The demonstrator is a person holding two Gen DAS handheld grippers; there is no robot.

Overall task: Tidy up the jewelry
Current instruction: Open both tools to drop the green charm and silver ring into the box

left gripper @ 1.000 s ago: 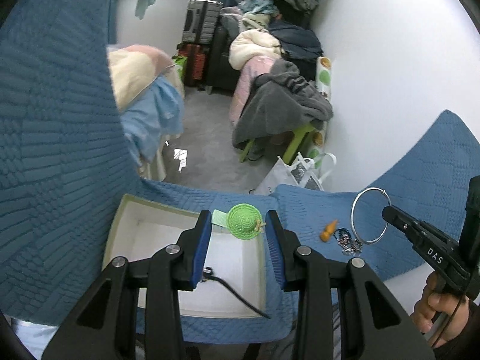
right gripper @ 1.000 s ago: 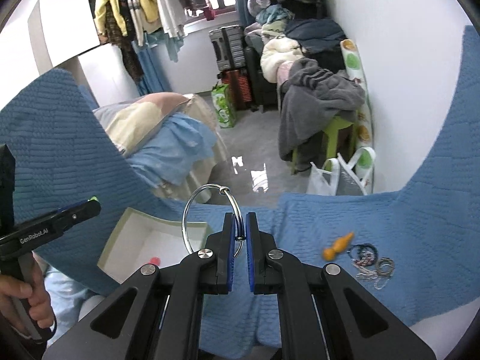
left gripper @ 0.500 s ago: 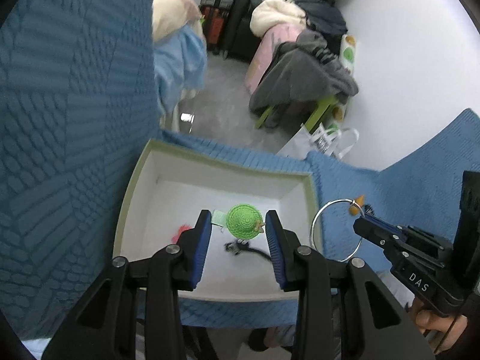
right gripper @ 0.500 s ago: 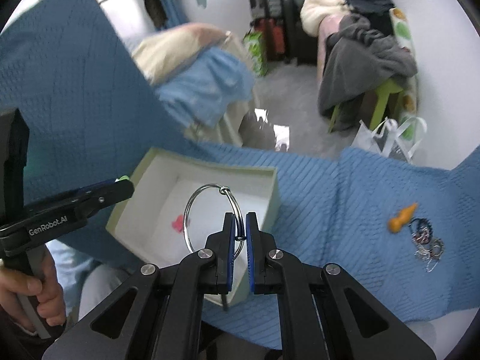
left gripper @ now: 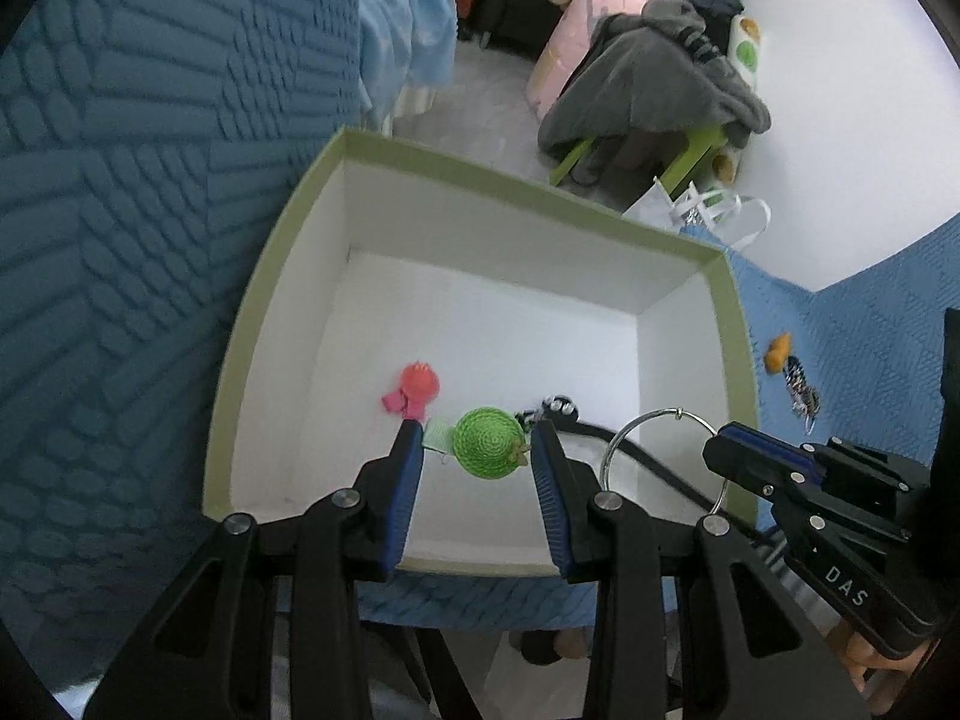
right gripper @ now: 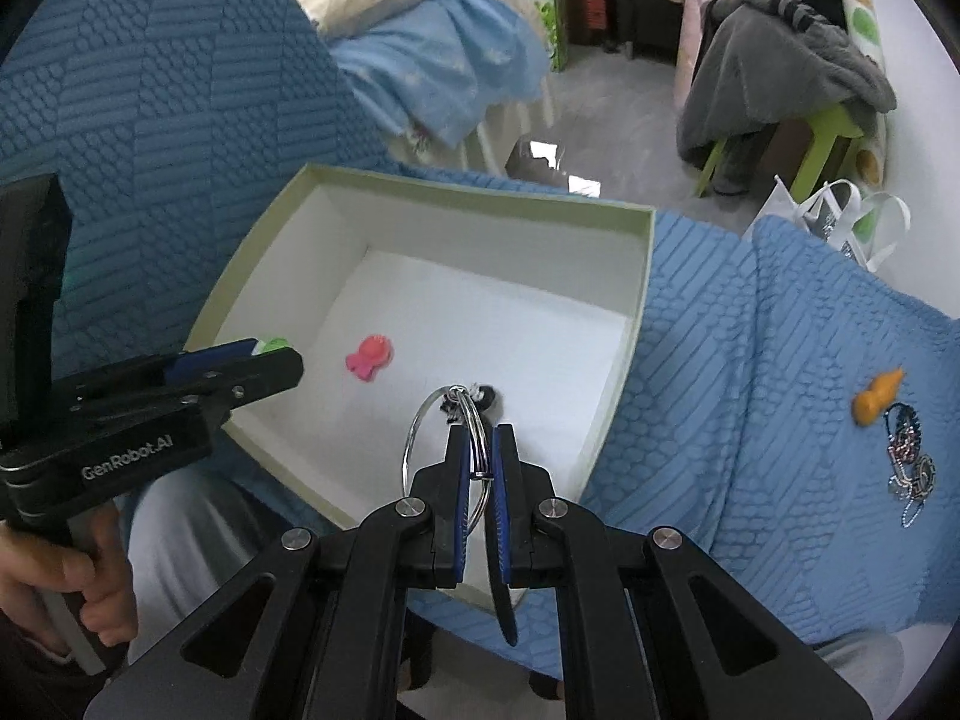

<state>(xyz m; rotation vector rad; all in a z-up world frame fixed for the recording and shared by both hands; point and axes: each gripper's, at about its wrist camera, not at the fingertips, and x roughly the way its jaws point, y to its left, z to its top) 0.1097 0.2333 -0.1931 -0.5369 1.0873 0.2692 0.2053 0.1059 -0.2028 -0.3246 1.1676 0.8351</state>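
Seen from left wrist: left gripper [left gripper: 477,450] clamped on green hat clip [left gripper: 487,443], above white box [left gripper: 288,252] holding pink clip [left gripper: 414,389]. Seen from right wrist: right gripper [right gripper: 478,447] pinching silver ring [right gripper: 420,426] over box.

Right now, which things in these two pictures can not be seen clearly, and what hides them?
- Tangle of small dark chains and beads on the blue quilted cloth: too small in both views to tell the pieces apart.
- Small dark item on the floor of the white box: partly behind the left tool's fingers in the left wrist view, behind the thin silver ring in the right.
- Box's near wall: hidden by both tools.
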